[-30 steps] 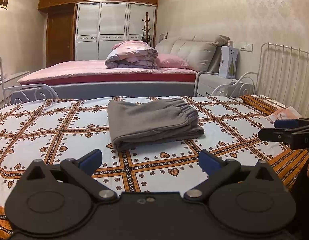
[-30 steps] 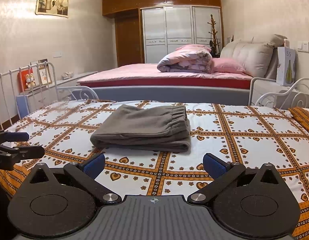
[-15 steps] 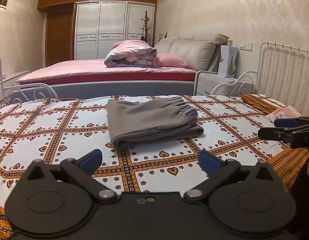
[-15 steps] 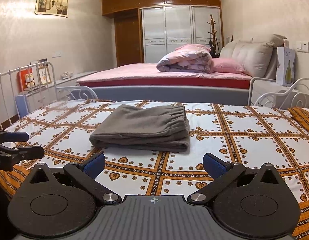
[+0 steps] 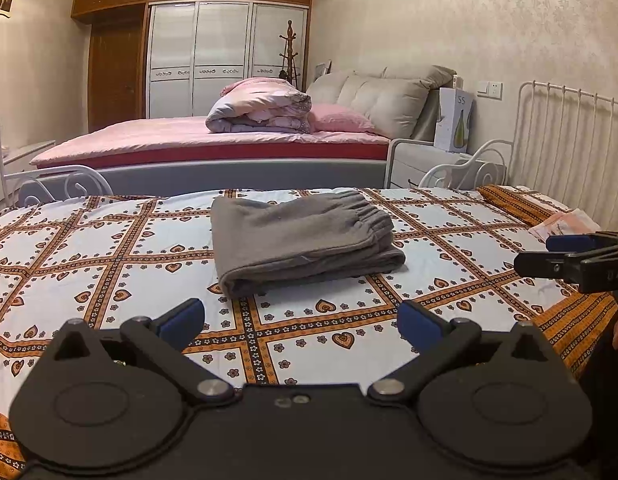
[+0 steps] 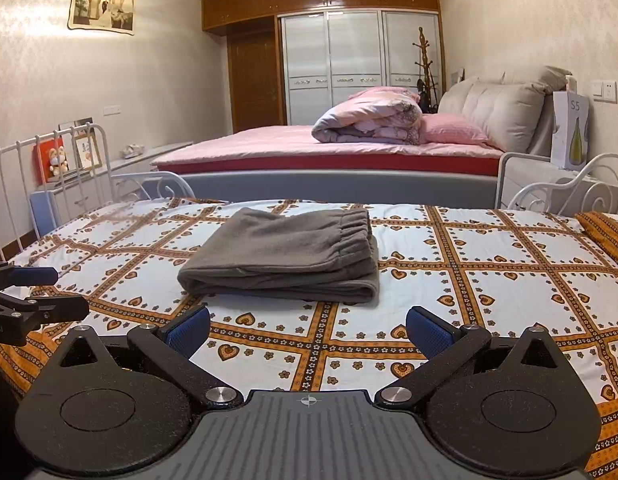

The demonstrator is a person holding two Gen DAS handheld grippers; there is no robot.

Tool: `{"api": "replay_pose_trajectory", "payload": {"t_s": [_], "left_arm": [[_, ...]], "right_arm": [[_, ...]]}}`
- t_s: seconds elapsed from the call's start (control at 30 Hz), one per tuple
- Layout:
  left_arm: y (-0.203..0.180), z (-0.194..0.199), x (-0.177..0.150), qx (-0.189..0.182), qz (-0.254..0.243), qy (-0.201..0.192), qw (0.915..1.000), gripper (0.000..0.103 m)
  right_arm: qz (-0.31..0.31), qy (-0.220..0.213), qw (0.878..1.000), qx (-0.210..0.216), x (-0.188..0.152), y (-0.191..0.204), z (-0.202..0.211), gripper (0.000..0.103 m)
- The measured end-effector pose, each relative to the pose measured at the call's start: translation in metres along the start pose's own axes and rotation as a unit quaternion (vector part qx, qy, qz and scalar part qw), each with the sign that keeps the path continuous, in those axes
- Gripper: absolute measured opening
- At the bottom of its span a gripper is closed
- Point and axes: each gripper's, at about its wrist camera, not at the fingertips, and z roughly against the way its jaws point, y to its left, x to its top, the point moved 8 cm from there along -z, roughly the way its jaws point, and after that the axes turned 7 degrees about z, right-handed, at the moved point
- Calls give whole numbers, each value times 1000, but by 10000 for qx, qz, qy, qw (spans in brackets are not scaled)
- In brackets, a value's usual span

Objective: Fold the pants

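A heart-patterned bedsheet (image 6: 469,264) covers the near bed, while a rolled quilt (image 6: 369,122) and pink pillow (image 6: 453,130) lie on the far bed (image 6: 269,146).

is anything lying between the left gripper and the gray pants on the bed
Nothing visible does. Only bare patterned bedspread lies between the open left gripper and the folded gray pants; the right gripper is off to the side.

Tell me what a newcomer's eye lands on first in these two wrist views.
First the grey pants, folded into a compact stack in the middle of the heart-patterned bedspread, waistband toward the far right. Next, the open left gripper and open right gripper, both empty, on the near side of the stack, touching nothing. Behind, a pink bed carries a rolled quilt.
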Motion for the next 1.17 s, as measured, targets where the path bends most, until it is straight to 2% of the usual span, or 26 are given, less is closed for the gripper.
{"api": "replay_pose_trajectory", "payload": {"t_s": [0.67, 0.87, 1.17], "left_arm": [[1, -1, 1, -23, -7, 3, 10000, 97], [-2, 1, 1, -201, -37, -27, 9998, 96], [0, 0, 0, -139, -14, 45, 9999, 97]], "right_arm": [[-10, 12, 10000, 4, 0, -1, 0, 103], [-2, 16, 10000, 3, -1, 0, -1, 103], [7, 24, 10000, 9, -2, 0, -1, 103]]}}
